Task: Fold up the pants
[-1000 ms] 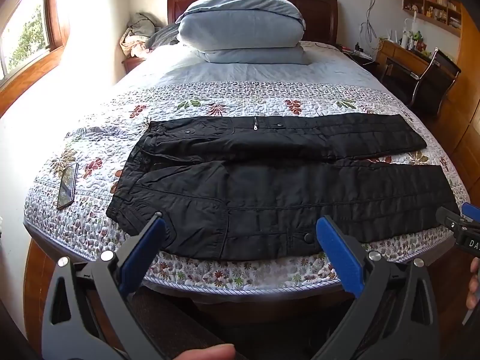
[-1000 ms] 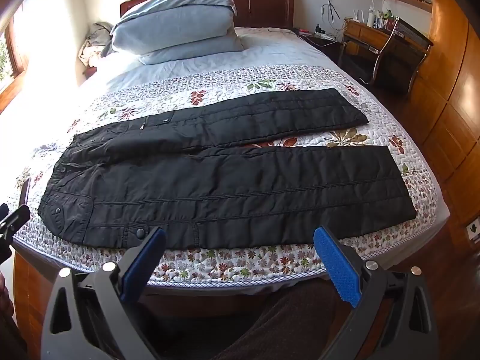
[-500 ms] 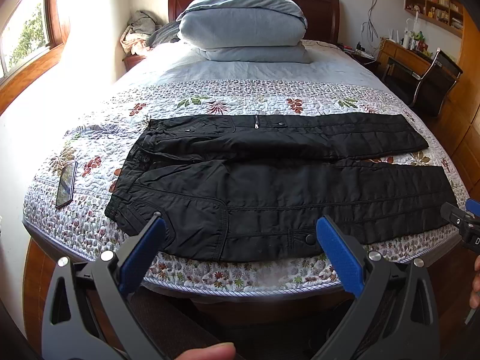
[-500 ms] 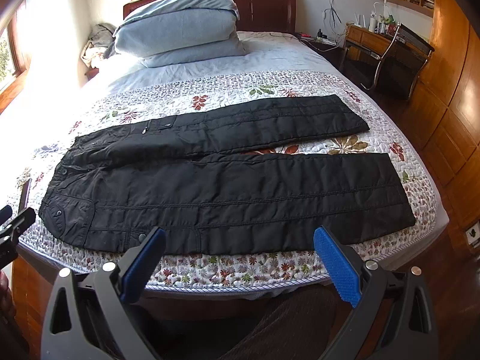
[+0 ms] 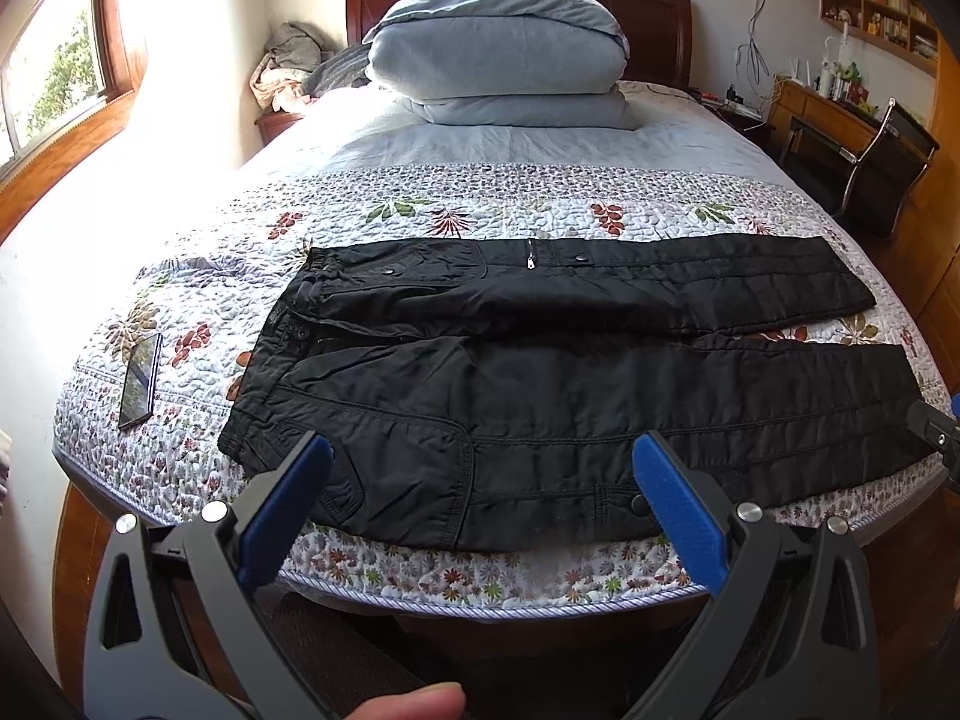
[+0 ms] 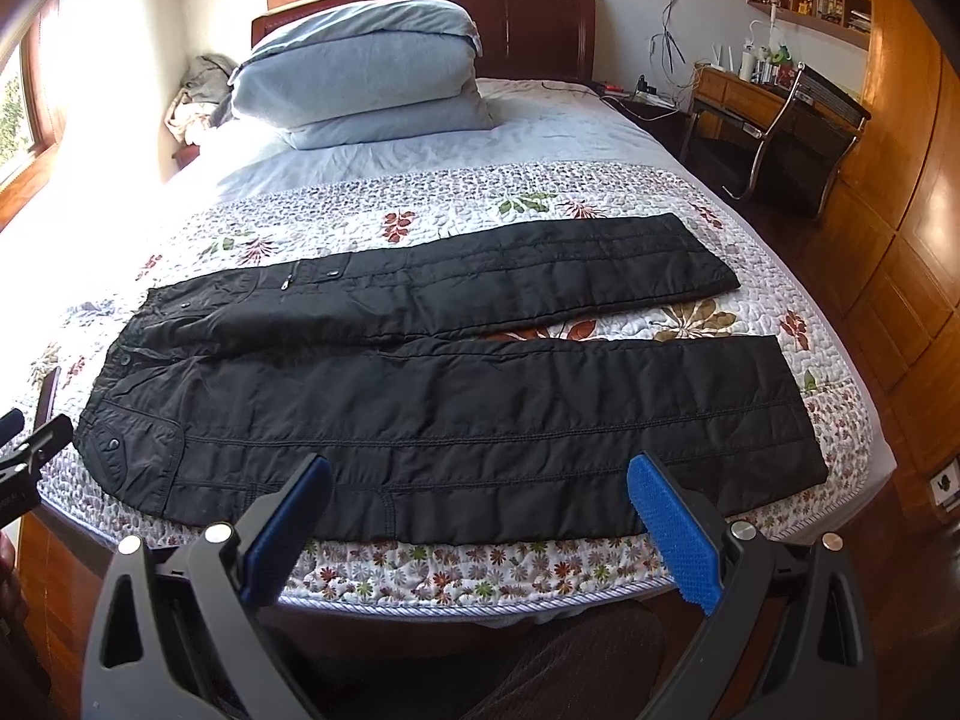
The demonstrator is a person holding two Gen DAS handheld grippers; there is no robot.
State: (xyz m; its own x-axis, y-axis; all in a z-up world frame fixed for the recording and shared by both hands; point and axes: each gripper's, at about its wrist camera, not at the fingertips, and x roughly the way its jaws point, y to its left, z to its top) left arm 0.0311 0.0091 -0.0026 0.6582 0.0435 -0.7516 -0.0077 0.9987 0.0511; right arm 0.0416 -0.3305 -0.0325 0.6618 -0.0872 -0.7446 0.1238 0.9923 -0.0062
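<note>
Pants (image 5: 570,372), black, lie flat across floral quilt (image 5: 420,210) at frame centre, waistband left, 2 legs spread apart toward right. No fold made yet; whole task remains. Left gripper (image 5: 480,480) and right gripper (image 6: 480,504) hover at near bed edge, jaws wide, empty. Phone (image 5: 141,381) at left.

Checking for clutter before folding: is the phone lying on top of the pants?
No, the phone lies on the quilt, apart from the pants.
</note>
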